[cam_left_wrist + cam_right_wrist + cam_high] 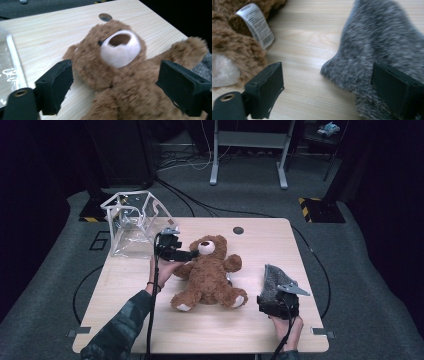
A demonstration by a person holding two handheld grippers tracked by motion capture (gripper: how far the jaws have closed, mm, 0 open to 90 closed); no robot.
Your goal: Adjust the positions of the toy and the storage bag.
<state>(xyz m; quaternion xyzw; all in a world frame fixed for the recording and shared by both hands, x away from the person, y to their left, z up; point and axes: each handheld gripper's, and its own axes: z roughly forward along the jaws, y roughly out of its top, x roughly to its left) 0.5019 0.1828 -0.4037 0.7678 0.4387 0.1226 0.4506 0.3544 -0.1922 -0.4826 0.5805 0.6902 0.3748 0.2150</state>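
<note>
A brown teddy bear (210, 275) lies on its back in the middle of the wooden table (265, 245), head toward the far side. My left gripper (192, 254) hovers beside the bear's head, open. In the left gripper view the bear's white muzzle (121, 50) shows between the two wide-apart jaws of that gripper (117, 86). A grey fuzzy cloth piece (274, 279) lies at the table's right. My right gripper (273, 301) is at its near end, open. In the right gripper view the grey cloth (382, 45) lies by the right jaw, and the bear's leg (237, 50) with a white tag (257, 23) is at left.
A clear plastic bag with white edging (132, 220) stands at the table's far left corner, and its edge (15, 57) is close to my left gripper. A round cable hole (238, 230) sits near the far edge. Bare wood lies along the near edge, between my forearms.
</note>
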